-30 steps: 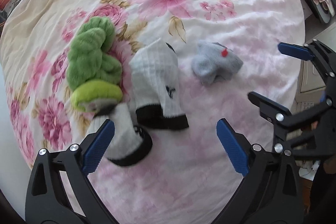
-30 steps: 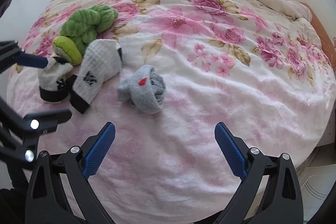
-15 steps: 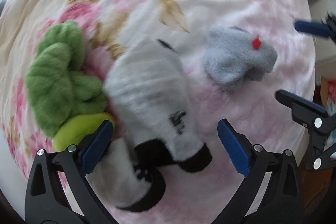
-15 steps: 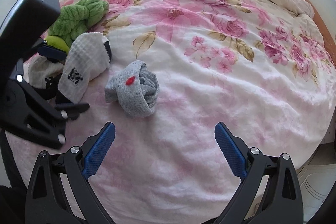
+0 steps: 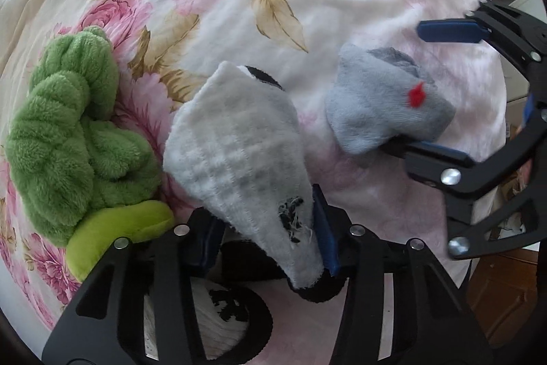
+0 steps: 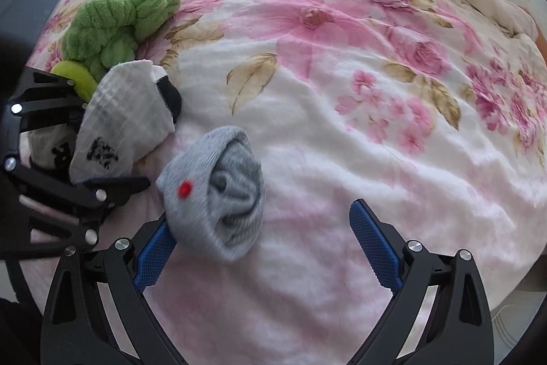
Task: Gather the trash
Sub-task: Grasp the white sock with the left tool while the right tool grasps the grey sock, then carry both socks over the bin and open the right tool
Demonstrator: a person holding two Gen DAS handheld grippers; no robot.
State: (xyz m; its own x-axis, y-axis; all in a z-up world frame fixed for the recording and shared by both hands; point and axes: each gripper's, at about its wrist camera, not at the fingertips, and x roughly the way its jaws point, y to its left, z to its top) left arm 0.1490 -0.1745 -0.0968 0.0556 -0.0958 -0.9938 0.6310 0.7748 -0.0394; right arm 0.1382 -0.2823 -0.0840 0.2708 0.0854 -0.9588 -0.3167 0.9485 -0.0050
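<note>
Pointing straight down at the floral blanket (image 6: 342, 132), the left gripper (image 5: 265, 235) has just been closing, and its blue pads now press on the cuff end of the white sock (image 5: 239, 146), which rises between them with its black toe patch toward the far side. A second white sock with a black cuff (image 5: 225, 317) lies under the frame of that gripper, partly hidden. Just left of the gripped sock lies a fluffy green sock (image 5: 68, 132) with a lighter yellow-green end, touching the white fabric. To the right, the balled grey sock (image 6: 215, 194), marked with a small red spot, rests on the blanket between the spread fingers of the right gripper (image 6: 259, 245). Its left pad (image 6: 154, 252) touches or passes just under the grey bundle; the right pad stands well apart from it, so the jaws are wide and nothing is clamped. Both grippers sit close together near the blanket's near edge.
</note>
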